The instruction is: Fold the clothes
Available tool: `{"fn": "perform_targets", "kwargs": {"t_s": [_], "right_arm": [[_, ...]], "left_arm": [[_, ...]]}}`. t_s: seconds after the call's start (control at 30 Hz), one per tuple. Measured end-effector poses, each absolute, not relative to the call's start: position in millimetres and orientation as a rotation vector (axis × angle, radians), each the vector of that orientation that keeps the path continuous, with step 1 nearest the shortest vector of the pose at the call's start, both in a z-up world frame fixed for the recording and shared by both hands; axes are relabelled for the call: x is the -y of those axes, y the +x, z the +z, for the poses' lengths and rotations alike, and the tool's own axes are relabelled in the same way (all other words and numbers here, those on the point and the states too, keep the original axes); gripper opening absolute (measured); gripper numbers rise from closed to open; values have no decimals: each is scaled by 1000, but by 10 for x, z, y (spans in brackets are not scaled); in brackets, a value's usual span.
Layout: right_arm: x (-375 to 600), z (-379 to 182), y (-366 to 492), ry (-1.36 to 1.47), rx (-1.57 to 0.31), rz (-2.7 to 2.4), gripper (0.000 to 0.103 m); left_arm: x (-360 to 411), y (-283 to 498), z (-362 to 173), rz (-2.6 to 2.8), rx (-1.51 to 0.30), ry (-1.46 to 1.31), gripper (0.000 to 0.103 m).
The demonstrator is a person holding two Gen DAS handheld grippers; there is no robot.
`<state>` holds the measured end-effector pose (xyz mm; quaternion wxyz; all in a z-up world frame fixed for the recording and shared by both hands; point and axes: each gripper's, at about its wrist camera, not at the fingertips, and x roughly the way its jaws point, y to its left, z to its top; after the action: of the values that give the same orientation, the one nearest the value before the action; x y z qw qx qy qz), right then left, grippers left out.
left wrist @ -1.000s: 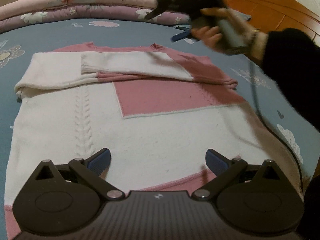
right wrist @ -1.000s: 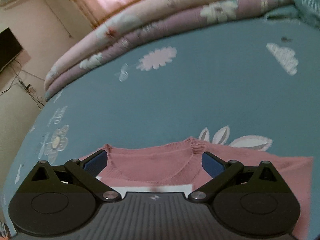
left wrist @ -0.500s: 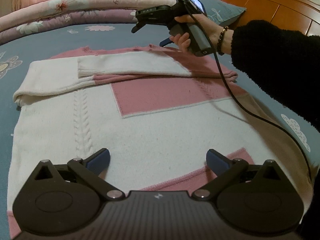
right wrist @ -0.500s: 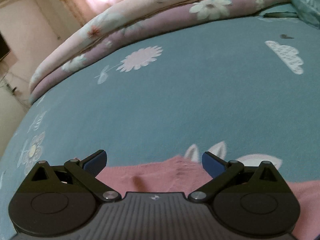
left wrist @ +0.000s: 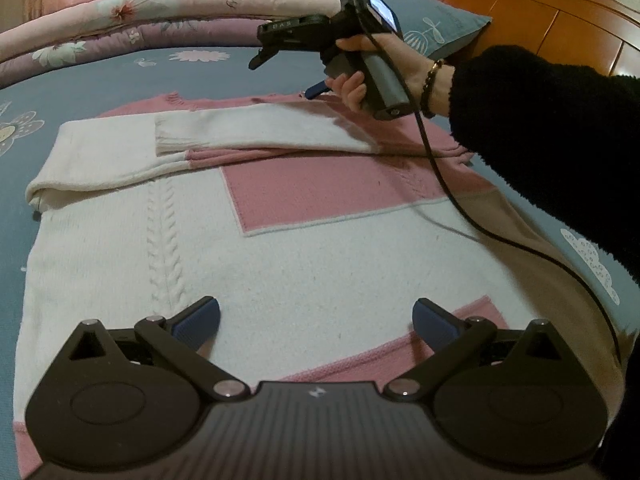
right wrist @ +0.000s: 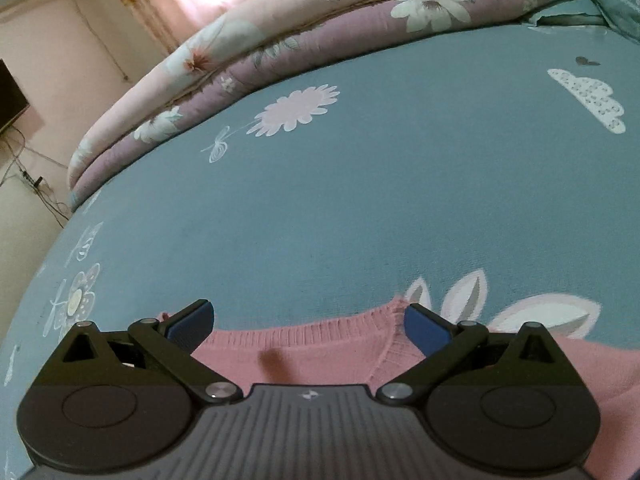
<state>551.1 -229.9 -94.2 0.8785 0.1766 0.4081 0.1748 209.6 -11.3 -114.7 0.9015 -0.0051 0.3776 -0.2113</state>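
Observation:
A pink and white knitted sweater (left wrist: 304, 256) lies flat on the blue bedsheet, both sleeves folded across its chest. My left gripper (left wrist: 316, 318) hovers open over the hem end with nothing between its fingers. In the left wrist view a hand holds my right gripper (left wrist: 288, 68) above the collar end, apart from the fabric. The right wrist view shows that gripper (right wrist: 308, 326) open over the pink ribbed collar (right wrist: 320, 340), holding nothing.
A rolled floral quilt (left wrist: 132, 20) lies along the far side of the bed. A blue pillow (left wrist: 436, 20) rests against the wooden headboard (left wrist: 540, 4) at the right. A black cable (left wrist: 460, 208) trails from the right gripper across the sweater. A black sleeve (left wrist: 560, 136) reaches in from the right.
The right gripper has lifted off the sleeve and drawn back toward the collar. My left gripper has barely moved over the hem.

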Motion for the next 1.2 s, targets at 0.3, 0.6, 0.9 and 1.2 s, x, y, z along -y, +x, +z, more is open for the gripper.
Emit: {"fn": "perform_targets", "kwargs": {"t_s": [0.3, 0.6, 0.9, 1.2], "right_arm": [[2200, -806, 5172, 374, -961, 470, 103], [2011, -863, 5297, 368, -924, 407, 103], [1024, -626, 5179, 361, -921, 755, 103], [294, -961, 5498, 276, -961, 717, 103]], "left_arm": [[120, 2079, -1136, -430, -787, -14, 102], [122, 2055, -1131, -430, -786, -14, 102], [129, 2031, -1132, -428, -785, -8, 102], [28, 2055, -1119, -450, -790, -72, 102]]}}
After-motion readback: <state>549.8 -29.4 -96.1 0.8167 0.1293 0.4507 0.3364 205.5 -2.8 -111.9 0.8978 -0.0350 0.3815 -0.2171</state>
